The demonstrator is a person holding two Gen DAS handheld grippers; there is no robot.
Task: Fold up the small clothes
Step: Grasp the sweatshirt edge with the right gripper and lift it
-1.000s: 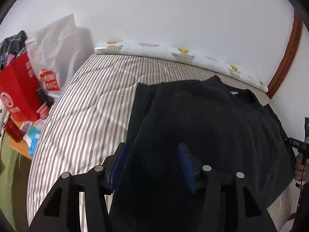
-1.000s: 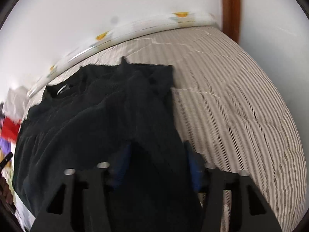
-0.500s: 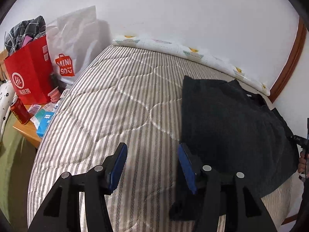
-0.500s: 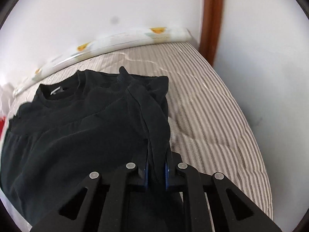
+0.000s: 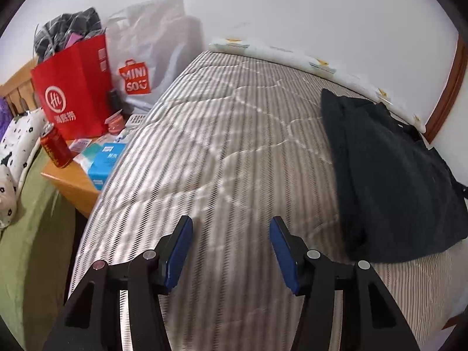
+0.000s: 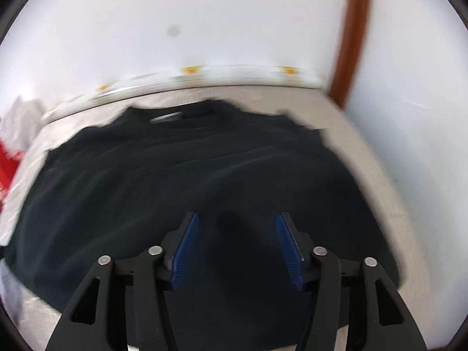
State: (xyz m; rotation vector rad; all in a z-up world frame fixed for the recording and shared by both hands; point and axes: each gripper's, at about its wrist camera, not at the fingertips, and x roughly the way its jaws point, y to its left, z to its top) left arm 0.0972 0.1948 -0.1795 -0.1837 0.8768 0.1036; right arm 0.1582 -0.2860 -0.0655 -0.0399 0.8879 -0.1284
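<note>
A black garment [image 6: 190, 175] lies on the striped mattress [image 5: 228, 152]. In the left wrist view it is folded narrow at the right side [image 5: 389, 181]. My left gripper [image 5: 231, 248] is open and empty over bare mattress, to the left of the garment. My right gripper [image 6: 237, 245] is open and empty just above the garment's near part. The neck label [image 6: 165, 117] shows at the far edge. The right wrist view is blurred.
A red paper bag [image 5: 74, 87] and a white Miniso bag [image 5: 149, 58] stand left of the bed. A red can [image 5: 55, 146] and blue boxes [image 5: 106, 161] sit on a wooden bedside table [image 5: 76, 184]. A patterned pillow [image 5: 292, 55] lies along the wall.
My left gripper has swung left, off the garment and over bare mattress. My right gripper, shut on a fold of the garment half a second ago, has opened and let it go.
</note>
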